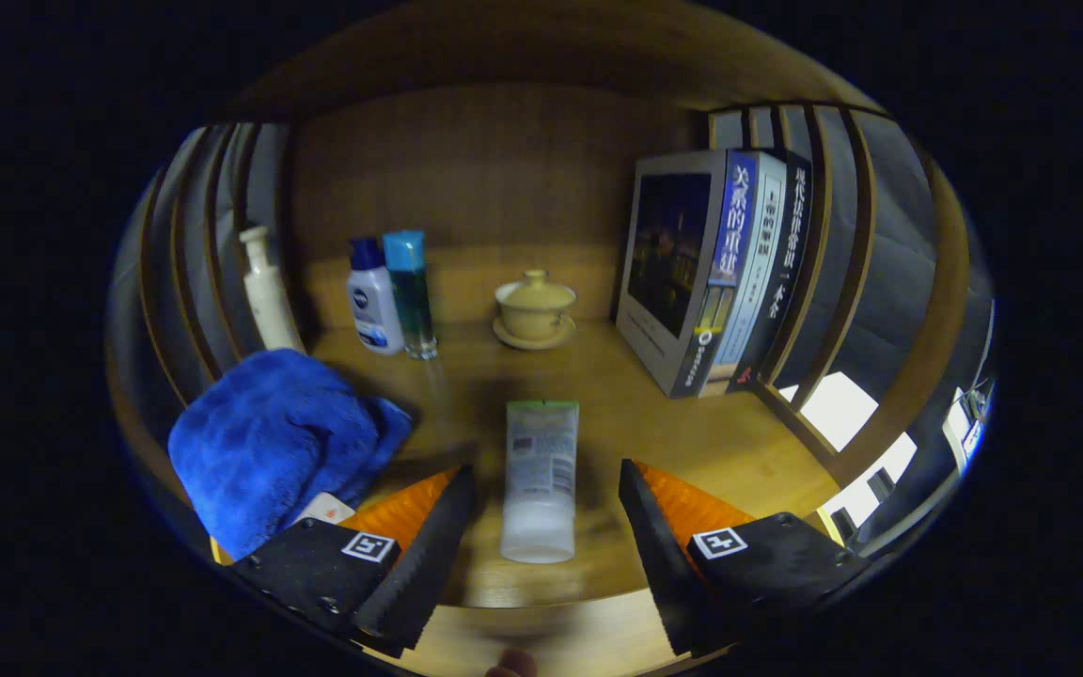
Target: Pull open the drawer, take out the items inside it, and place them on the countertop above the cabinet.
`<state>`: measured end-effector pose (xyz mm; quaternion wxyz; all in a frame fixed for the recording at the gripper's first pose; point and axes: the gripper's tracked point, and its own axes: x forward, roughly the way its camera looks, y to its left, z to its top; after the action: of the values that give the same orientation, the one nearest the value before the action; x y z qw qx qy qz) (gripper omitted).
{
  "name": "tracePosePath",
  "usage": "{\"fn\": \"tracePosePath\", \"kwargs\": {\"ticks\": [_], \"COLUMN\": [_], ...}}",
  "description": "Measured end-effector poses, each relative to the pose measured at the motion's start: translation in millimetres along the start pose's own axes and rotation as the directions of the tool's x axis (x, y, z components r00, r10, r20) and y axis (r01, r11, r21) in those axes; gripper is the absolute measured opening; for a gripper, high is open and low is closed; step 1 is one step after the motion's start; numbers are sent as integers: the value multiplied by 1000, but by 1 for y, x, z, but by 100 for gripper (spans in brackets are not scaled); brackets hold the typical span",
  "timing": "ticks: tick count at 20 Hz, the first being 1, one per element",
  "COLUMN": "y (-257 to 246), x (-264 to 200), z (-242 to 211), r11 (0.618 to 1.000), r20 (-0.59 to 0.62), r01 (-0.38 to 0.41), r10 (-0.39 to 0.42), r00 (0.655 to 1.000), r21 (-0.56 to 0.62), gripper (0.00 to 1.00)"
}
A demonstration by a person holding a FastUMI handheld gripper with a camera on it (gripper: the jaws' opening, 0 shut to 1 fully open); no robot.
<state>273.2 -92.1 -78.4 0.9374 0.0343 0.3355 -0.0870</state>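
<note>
Tongs are spread wide, nothing pinched. Both fingers point forward and slightly down over the wooden countertop, roughly level with each other, black toothed pads facing inward, orange backing behind each.

The white tube lies flat on the countertop in the gap between the fingers, closer to the left one, touching neither. Its green-edged crimped end points away from me, its cap end toward me, near the countertop's front edge.

I see a fingertip of the hand holding the rig, just under the tongs and below that edge. I can't tell the rest of the hand's pose.

Left of the left finger, just beside it: a crumpled blue cloth, with a small white card-like item poking out between the cloth and the finger base. I can't tell what it is.

Beyond the tongs, near the back wall:
- a lidded beige cup on a saucer, straight ahead
- a tall blue-capped clear bottle and a short white bottle with dark blue cap, side by side, ahead-left
- a white pump bottle further left, behind the cloth, against the slatted side

Ahead-right, well beyond the right finger: a row of upright books, spines facing me, leaning against the right slatted side.
</note>
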Motion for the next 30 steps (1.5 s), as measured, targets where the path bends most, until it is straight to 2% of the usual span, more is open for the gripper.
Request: {"fn": "tracePosePath", "kwargs": {"ticks": [4, 9, 16, 21, 25, 30], "y": [7, 9, 18, 17, 17, 7], "x": [-47, -119, -202, -248, -272, -275], "z": [27, 41, 44, 21, -18, -72], "r11": [999, 994, 998, 997, 999, 1000], "r20": [143, 334, 460, 505, 530, 483], "r01": [-31, 20, 34, 42, -17, -13], "r10": [32, 18, -5, -3, 32, 22], "r00": [989, 943, 888, 863, 847, 875], "r21": [-13, -109, -56, -66, -33, -20], "gripper": [99, 99, 98, 98, 98, 98]}}
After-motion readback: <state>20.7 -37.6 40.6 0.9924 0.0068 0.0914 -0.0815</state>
